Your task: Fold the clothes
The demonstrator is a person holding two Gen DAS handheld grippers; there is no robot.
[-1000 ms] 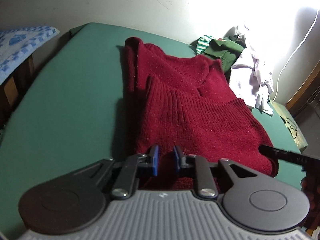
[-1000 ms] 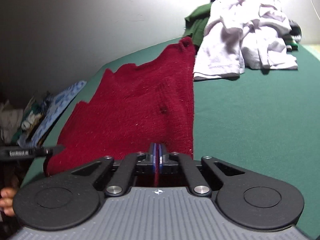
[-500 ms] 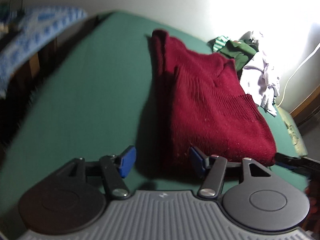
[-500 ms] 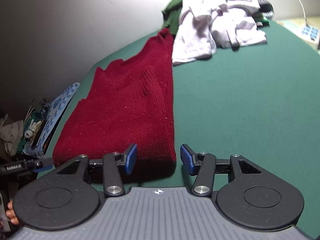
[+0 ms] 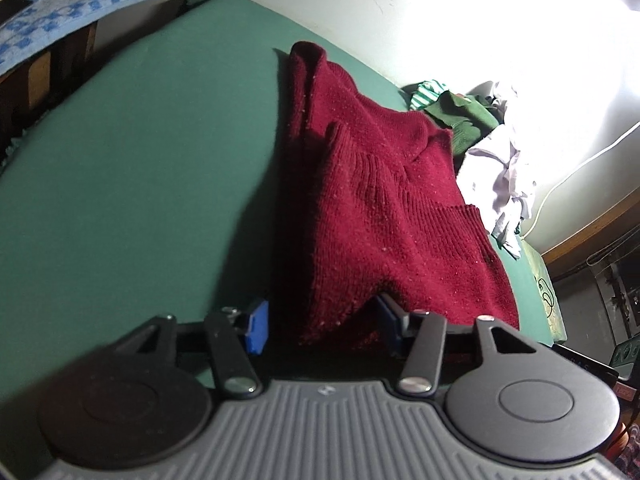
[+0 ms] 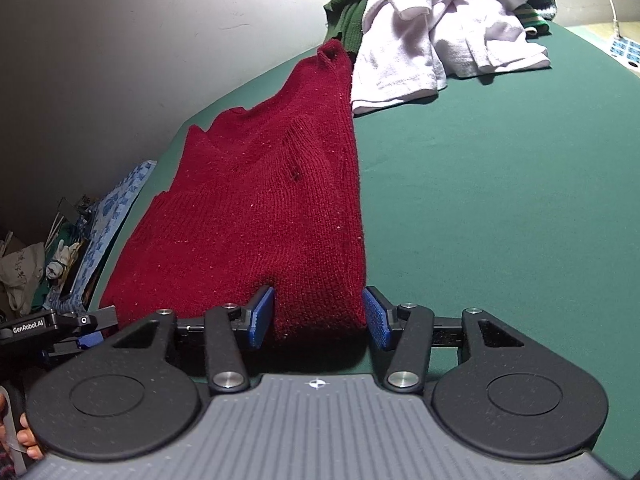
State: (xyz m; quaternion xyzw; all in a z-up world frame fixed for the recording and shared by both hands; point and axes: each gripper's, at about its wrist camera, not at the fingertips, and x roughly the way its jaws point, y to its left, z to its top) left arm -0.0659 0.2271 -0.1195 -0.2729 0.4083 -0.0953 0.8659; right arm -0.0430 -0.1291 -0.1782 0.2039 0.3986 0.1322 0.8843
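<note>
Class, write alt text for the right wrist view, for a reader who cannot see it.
A folded dark red knitted sweater lies on a green cloth surface, its near corner between the right gripper's blue-padded fingers, which have just opened and do not press it. A heap of pale lilac clothes lies beyond.

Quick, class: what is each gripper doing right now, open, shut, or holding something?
Left gripper: open, jaws just eased in slightly; red sweater hem lies between the pads, unpinched.
Right gripper: open, sweater's near corner between the pads, not gripped.
</note>
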